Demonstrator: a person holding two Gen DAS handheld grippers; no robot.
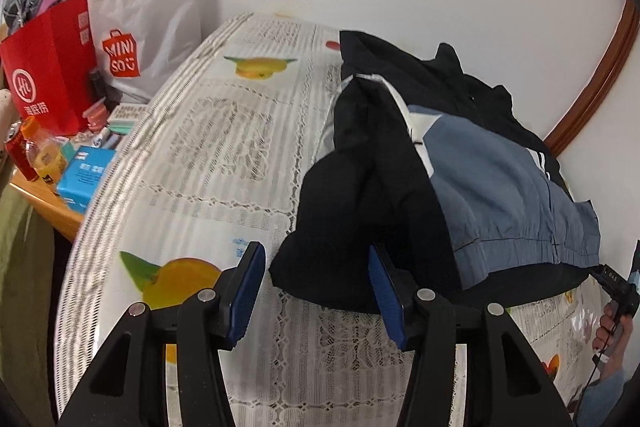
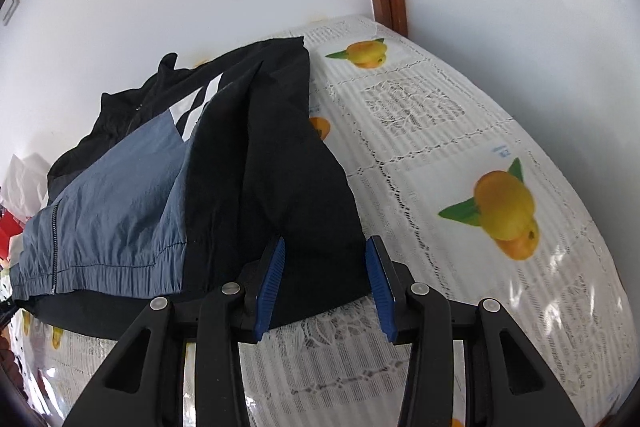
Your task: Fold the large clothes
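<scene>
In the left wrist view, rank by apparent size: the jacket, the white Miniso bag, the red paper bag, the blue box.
1. jacket, largest by far, though it is also nearest the camera.
2. white Miniso bag.
3. red paper bag, somewhat smaller than the white one.
4. blue box, smallest.

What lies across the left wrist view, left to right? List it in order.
Red paper bag → white Miniso bag → orange print on the tablecloth → black sleeve folded over the jacket → jacket's blue-grey panel → brown door frame.
</scene>
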